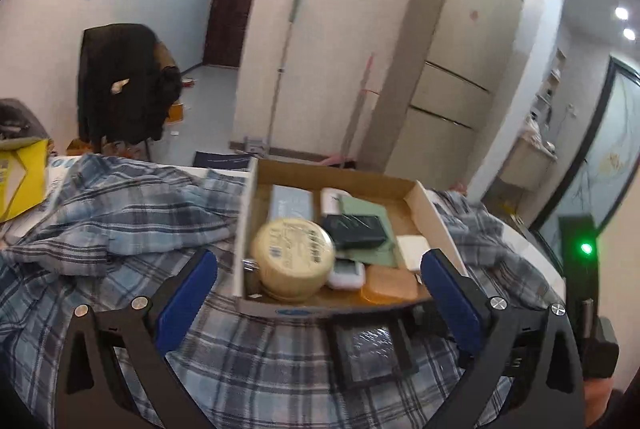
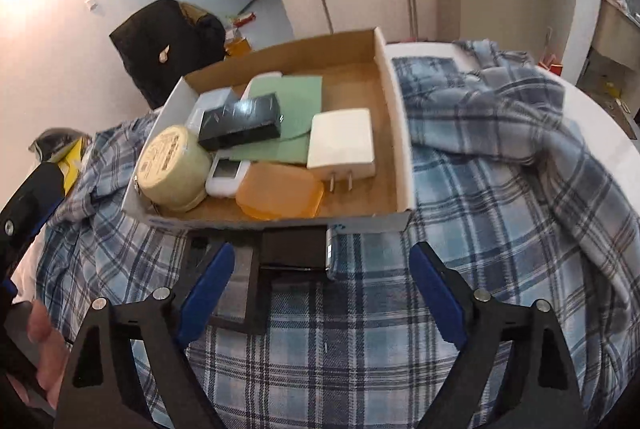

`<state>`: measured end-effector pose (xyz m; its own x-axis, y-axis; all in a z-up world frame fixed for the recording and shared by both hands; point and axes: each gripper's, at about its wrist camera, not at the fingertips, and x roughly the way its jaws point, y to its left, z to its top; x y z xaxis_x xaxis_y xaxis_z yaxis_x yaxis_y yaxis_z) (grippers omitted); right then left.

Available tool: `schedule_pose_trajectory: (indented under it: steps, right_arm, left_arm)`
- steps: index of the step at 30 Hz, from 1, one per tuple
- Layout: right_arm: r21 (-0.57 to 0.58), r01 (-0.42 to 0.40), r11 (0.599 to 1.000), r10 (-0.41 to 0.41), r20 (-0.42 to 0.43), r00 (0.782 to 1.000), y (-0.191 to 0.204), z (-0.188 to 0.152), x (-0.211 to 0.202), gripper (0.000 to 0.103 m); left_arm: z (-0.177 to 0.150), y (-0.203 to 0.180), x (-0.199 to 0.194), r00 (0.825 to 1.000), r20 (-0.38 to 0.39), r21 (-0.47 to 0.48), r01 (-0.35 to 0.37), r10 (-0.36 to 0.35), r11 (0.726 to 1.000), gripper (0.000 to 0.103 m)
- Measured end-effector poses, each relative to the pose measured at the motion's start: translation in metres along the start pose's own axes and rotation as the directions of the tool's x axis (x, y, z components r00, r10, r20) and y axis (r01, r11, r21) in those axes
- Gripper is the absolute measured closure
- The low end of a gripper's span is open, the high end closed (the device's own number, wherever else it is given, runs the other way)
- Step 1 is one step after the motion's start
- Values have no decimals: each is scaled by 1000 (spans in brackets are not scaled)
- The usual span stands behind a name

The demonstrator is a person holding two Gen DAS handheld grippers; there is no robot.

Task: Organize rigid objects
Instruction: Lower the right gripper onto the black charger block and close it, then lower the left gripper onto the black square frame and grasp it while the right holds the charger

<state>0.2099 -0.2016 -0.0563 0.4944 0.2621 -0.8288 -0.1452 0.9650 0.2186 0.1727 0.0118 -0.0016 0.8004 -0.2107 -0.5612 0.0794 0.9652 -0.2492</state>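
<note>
My right gripper (image 2: 322, 293) has its blue fingers (image 2: 206, 287) spread wide, nothing pinched. Between them, toward 12 o'clock, lies a small black box (image 2: 294, 249) on the plaid cloth (image 2: 480, 229), touching the near wall of the cardboard tray (image 2: 400, 149). A flat black frame (image 2: 240, 293) sits partly under my 9 o'clock finger.

My left gripper (image 1: 318, 273) is also wide and empty, its 3 o'clock finger (image 1: 448, 293) overlapping the tray's near right corner in my view.

Inside the tray, seen from the right wrist: a round cream tin (image 2: 174, 165) at 10 o'clock, an orange case (image 2: 280, 195) just past the near wall, a white charger (image 2: 342, 141) with prongs pointing toward me, a long black box (image 2: 240, 127) resting on a green sheet (image 2: 296, 97), and a white device (image 2: 224, 175) wedged between tin and case.

The cloth bunches into a ridge at 2 o'clock. Beyond the tabletop, a dark jacket (image 1: 120, 81) drapes over a chair at 10 o'clock.
</note>
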Motion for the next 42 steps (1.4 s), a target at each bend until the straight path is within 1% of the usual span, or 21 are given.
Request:
schedule_pose_trajectory:
  steps: [2,5,7,8,9,10,11,12,13,17,19,23,24,26,27,28,31,33,38,39,42]
  right_arm:
    - [-21,-5,1000,5,-4,1000,5,-1,4,19]
    - [-49,10,999,-11,-3,1000,10,-2,9,26]
    - [-40,15,999,-15,-5,1000,9,-3,13,27]
    - [-29,16,999,-17,-10,1000,7,-4,15,27]
    - [-24,14,1000,-14,-16,1000,6,-3,16,33]
    - [-23,8,1000,-9,-23,1000,6,-3,18,41]
    - [-24,-1,1000,1,-33,999,4,-3,18,46]
    - [-26,-15,1000,14,-37,999,4,-3,19,53]
    - [-29,-29,999,28,-38,999,5,-2,19,58]
    - [-63,-2,998,0,-33,999,8,-3,15,58]
    - [-66,-3,998,1,-35,999,7,-2,12,58]
    - [-68,90,994,-92,-34,995,0,-2,3,58]
    - [-55,95,994,-97,-39,995,-4,-1,3,58]
    - [-35,94,995,-96,-38,995,-10,1,3,56]
    - [-30,96,995,-97,-39,994,-11,2,3,50]
    - [-27,96,995,-97,-42,994,-13,3,4,47]
    - [-11,60,998,-60,-49,997,-16,3,7,46]
    - [-23,48,999,-50,-56,997,-14,2,10,46]
    - [-110,95,989,-103,-67,992,-4,0,26,46]
    - [-123,99,987,-107,-60,992,-3,0,27,47]
    - [-142,127,982,-135,-51,990,-4,1,28,58]
  left_arm:
    - [-6,-9,2,1000,-8,41,14,-13,999,0]
    - [-10,-18,3,1000,5,90,-30,30,996,0]
    - [-9,-19,1,1000,10,97,-25,24,995,0]
    - [-9,-19,1,1000,8,91,-8,7,996,0]
    - [-9,-18,0,1000,2,84,13,-13,996,0]
    - [-8,-16,1,999,-7,69,40,-39,997,0]
    - [-8,-14,2,998,-14,54,57,-57,997,0]
    - [-8,-12,3,998,-20,40,64,-63,997,0]
    - [-7,-10,4,998,-26,31,65,-64,997,0]
    - [-7,-5,7,997,-37,2,65,-65,998,0]
    - [-7,-6,4,998,-29,7,62,-62,998,0]
    - [-7,-12,3,998,-24,32,62,-61,998,0]
    - [-7,-12,4,998,-28,36,65,-64,997,0]
    - [-8,-13,5,997,-35,42,66,-65,997,0]
    - [-9,-14,6,997,-36,44,66,-64,997,0]
    - [-9,-14,5,997,-35,46,66,-64,997,0]
    - [-9,-14,6,997,-37,47,66,-64,997,0]
    - [-9,-15,6,998,-38,52,61,-59,997,0]
    - [-10,-16,6,997,-44,57,60,-57,997,0]
    - [-10,-16,7,997,-45,56,60,-57,997,0]
    - [-10,-15,8,997,-50,57,55,-52,997,0]
